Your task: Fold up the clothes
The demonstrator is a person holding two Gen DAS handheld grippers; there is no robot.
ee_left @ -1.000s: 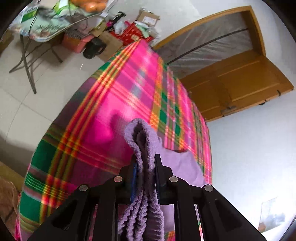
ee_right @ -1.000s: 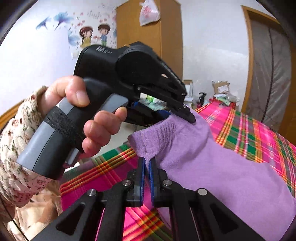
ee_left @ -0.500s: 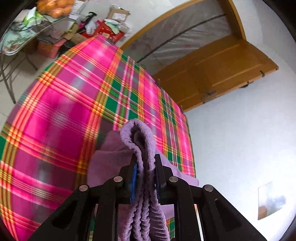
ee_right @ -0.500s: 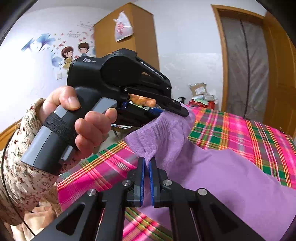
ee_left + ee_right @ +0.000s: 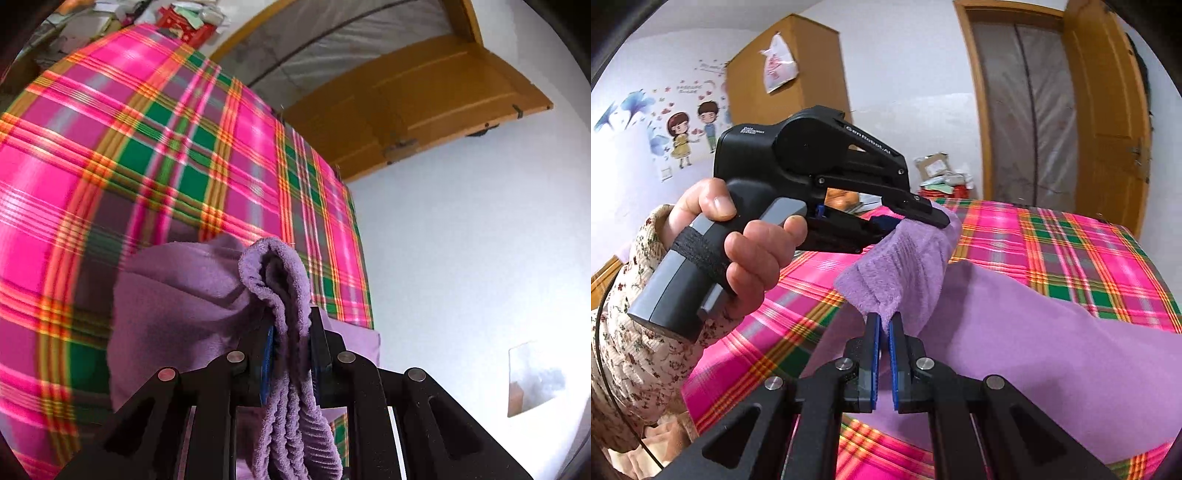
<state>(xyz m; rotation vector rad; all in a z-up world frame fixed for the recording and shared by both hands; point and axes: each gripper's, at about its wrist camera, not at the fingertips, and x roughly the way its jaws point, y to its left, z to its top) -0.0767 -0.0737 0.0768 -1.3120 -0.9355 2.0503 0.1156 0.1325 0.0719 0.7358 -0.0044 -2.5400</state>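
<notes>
Purple garment (image 5: 1015,332) draped on plaid bedcover (image 5: 1052,240), one ribbed edge lifted. Right gripper (image 5: 882,325) clamped on a thin corner; left gripper (image 5: 290,332) nipped tight over a bunched fold, just beyond. Held edge short between both; body trailing ahead-right.

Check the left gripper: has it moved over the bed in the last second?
Yes. The left gripper, shut on the purple garment, has travelled along the plaid bedspread toward the wooden door, which looms larger.
</notes>
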